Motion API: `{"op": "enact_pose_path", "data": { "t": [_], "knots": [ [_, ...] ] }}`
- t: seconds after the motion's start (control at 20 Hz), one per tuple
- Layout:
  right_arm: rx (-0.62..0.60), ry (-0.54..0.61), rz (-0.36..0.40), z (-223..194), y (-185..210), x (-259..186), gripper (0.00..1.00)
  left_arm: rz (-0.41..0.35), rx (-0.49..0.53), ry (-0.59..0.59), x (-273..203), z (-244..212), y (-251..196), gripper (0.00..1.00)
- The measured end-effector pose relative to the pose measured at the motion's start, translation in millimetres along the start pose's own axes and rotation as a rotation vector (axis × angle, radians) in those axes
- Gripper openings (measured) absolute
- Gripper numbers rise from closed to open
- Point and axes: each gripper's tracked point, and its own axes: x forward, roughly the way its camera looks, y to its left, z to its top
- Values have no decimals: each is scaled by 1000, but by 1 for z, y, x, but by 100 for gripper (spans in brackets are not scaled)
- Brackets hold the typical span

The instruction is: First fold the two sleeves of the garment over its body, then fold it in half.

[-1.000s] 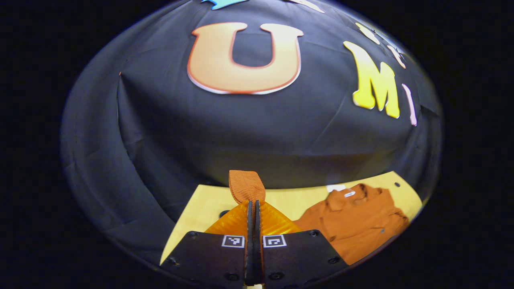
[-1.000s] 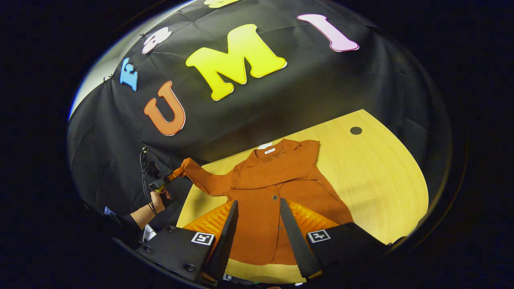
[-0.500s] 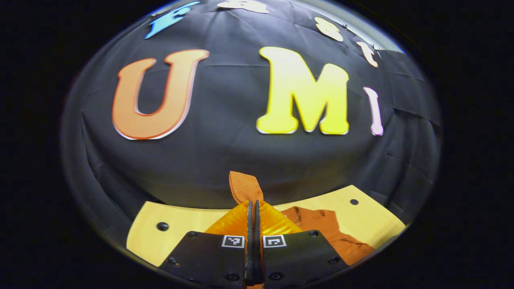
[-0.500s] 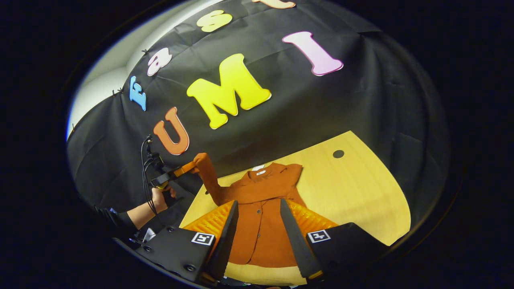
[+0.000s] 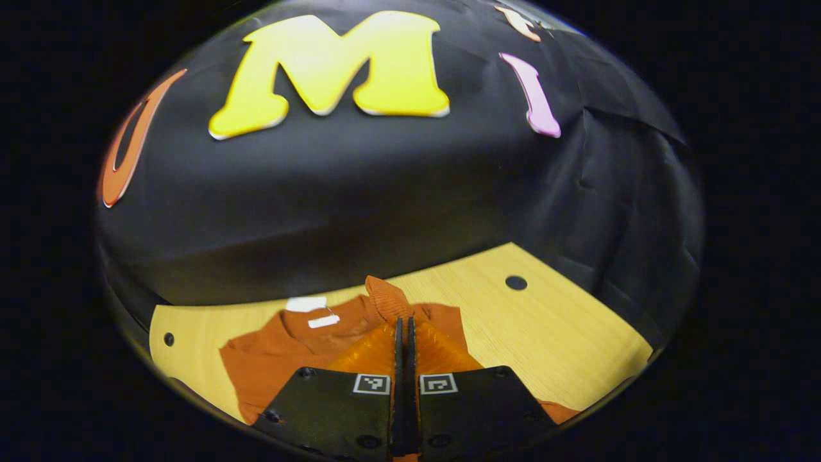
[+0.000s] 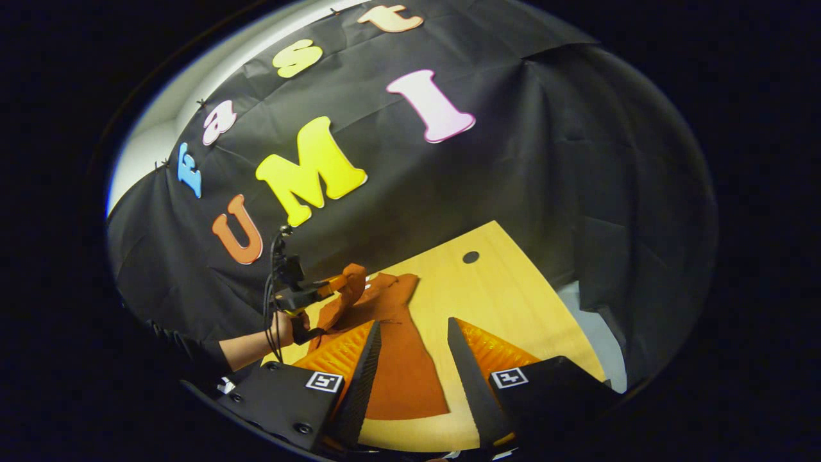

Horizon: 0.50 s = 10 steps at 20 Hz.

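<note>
An orange button-front garment lies on the wooden table, its collar with white labels toward the wall. My left gripper is shut on the sleeve's ribbed cuff, which sticks up past the fingertips, held above the garment's body near the collar. In the right gripper view the left gripper, held by a hand, lifts that sleeve over the garment. My right gripper is open above the garment's lower right edge, with nothing between its fingers.
Small dark holes sit in the table top. Bare wood stretches to the right of the garment. Black cloth wall stands behind the table; the table's right edge drops to a grey floor.
The left gripper has carried the sleeve cuff from out beyond the table's left side up and across to above the garment's body. The right gripper's view has swung toward the table's right side.
</note>
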Motion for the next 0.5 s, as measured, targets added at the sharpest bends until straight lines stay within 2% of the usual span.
{"op": "enact_pose_path", "data": {
  "t": [0.1, 0.3, 0.5],
  "knots": [
    [-15, -2, -50, -5, -20, -18, 69, 22, 9, 61, 25, -29, -15, 3],
    [2, 6, -90, -14, -38, -31, 69, 76, 4, 126, 53, -64, -33, 4],
    [7, 5, -78, -16, -38, -32, 69, 55, -33, 149, 49, -72, -49, 15]
  ]
}}
